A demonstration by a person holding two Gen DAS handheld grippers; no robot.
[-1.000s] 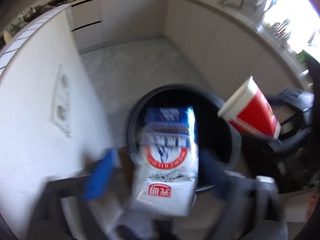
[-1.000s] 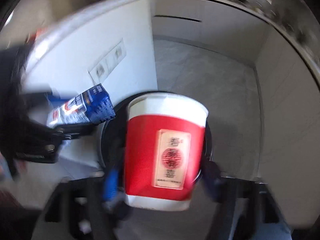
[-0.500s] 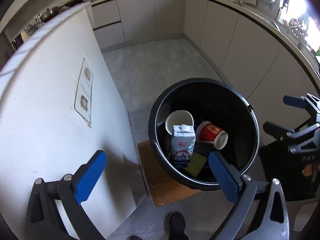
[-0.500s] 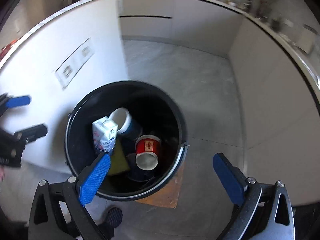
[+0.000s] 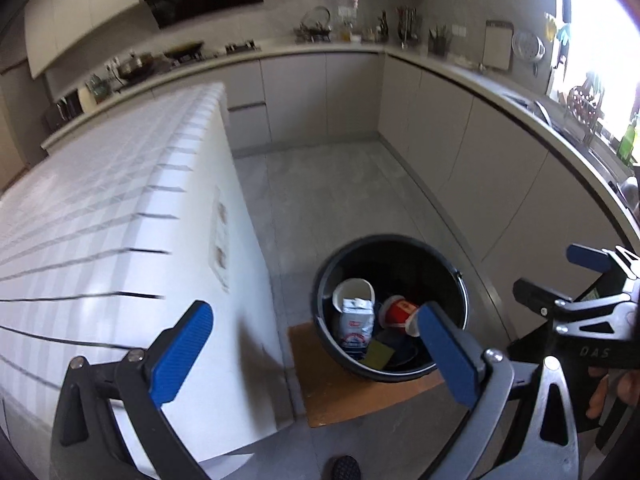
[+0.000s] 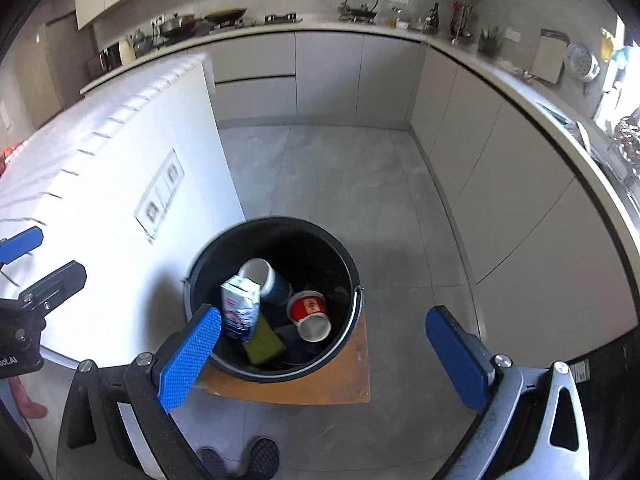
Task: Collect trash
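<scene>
Both grippers, left (image 5: 316, 344) and right (image 6: 324, 352), wide open, empty. Carton (image 6: 240, 312) and cup (image 6: 310, 314) in bin (image 6: 200, 264). Best to lift clear of rim before seeking more trash.

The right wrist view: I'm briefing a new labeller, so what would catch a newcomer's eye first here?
First the black bin on a brown board, low in the middle of the kitchen floor. Inside lie a red cup on its side, a white carton, a yellow-green sponge and a white cup. Both the right gripper and the left gripper frame it with blue pads spread and empty.
</scene>
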